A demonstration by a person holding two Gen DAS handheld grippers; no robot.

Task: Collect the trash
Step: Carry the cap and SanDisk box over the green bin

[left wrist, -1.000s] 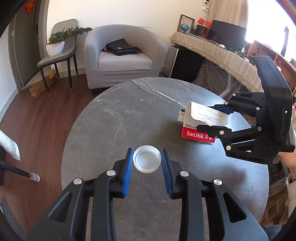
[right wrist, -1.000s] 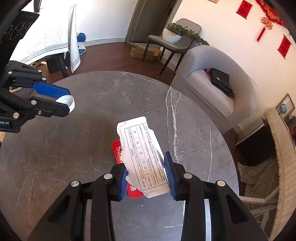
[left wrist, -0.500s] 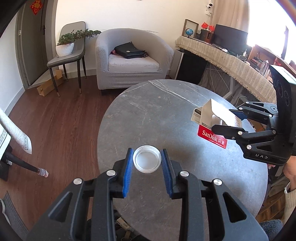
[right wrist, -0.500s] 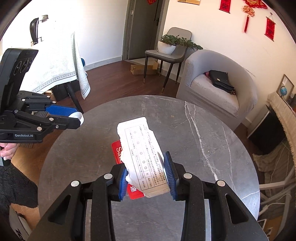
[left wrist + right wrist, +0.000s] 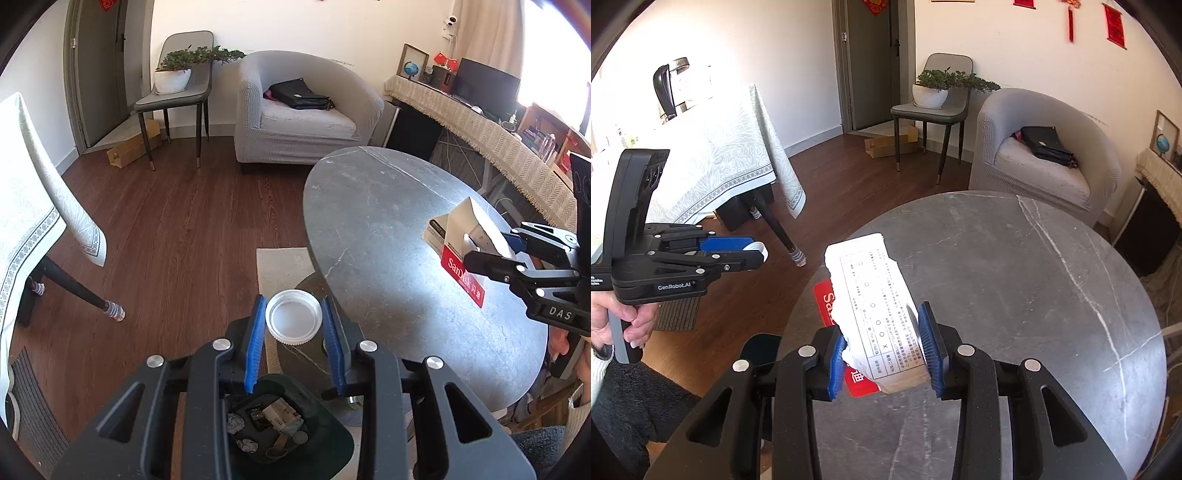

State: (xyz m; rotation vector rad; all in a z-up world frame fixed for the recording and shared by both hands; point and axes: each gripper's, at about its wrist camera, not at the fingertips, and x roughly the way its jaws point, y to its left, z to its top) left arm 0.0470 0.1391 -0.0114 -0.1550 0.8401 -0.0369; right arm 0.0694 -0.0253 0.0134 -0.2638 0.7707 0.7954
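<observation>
To the right of my left jaws is a round grey stone table (image 5: 388, 236) with thin white lines. Its top looks bare. Under my left jaws, on the brown wood floor (image 5: 173, 221), sits a dark trash bin (image 5: 332, 439) with scraps inside.

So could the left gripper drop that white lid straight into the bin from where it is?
Probably yes. The left gripper, shut on the white lid, is off the table edge, and the open dark bin sits on the floor just below and slightly nearer. Nothing visible lies between; a small pull back may help.
</observation>
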